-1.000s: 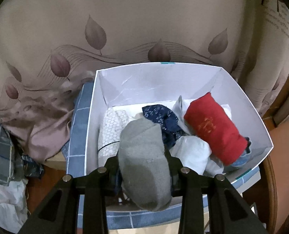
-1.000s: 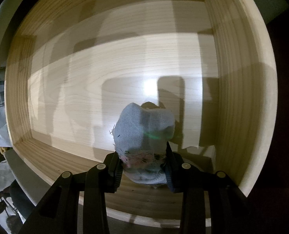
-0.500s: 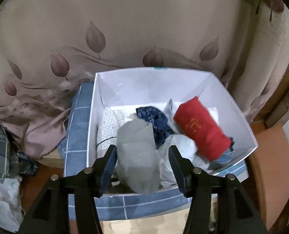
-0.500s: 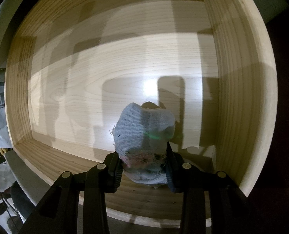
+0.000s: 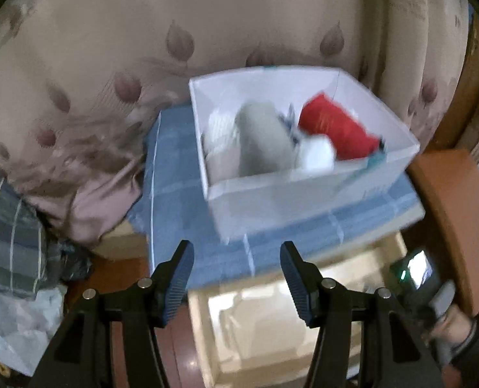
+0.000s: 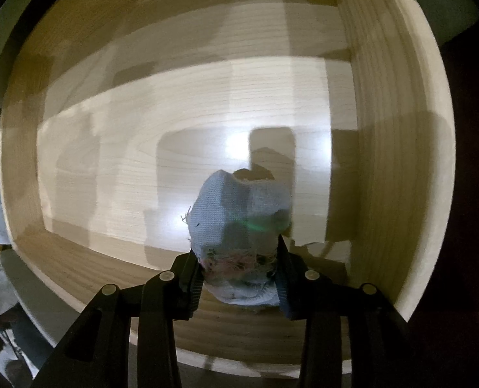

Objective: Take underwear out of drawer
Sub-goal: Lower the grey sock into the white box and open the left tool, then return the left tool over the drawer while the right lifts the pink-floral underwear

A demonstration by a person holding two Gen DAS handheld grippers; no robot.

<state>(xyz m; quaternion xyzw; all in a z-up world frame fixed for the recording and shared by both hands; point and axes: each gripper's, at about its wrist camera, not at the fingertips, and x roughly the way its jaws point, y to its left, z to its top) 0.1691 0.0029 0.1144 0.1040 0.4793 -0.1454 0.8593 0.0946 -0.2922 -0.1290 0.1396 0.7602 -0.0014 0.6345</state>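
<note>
While the left gripper hangs empty and the right gripper pinches cloth, notes run left to right:

Far left clutter: plaid fabric and a leaf-print drape; not part of the task.

Left tongs: spread wide, nothing between the pads. Jaws have just been opening; the view is blurred.

Blue checked cloth: lies under the white box, beyond the left fingertips.

White box: sits on that cloth, apart from the left tongs. Inside, from left: 1 pale patterned piece, 1 grey roll, a dark blue scrap, 1 white bundle, 1 red roll at the right.

Grey roll: lies in the box, free of the tongs, so that drop looks done.

Wooden drawer: open, light wood; in the right wrist view its floor shows bare apart from the 1 held item.

Right tongs: pressed together on a pale blue underwear piece, frayed edge near the pads, low over the near part of the drawer floor.

Step in hand (judgement): right side mid-pickup of what looks like the last piece.

Next move (judgement): lift the blue piece clear of the near drawer wall, carry it to the box, release above the pile; keep the left tongs out of that path.
</note>
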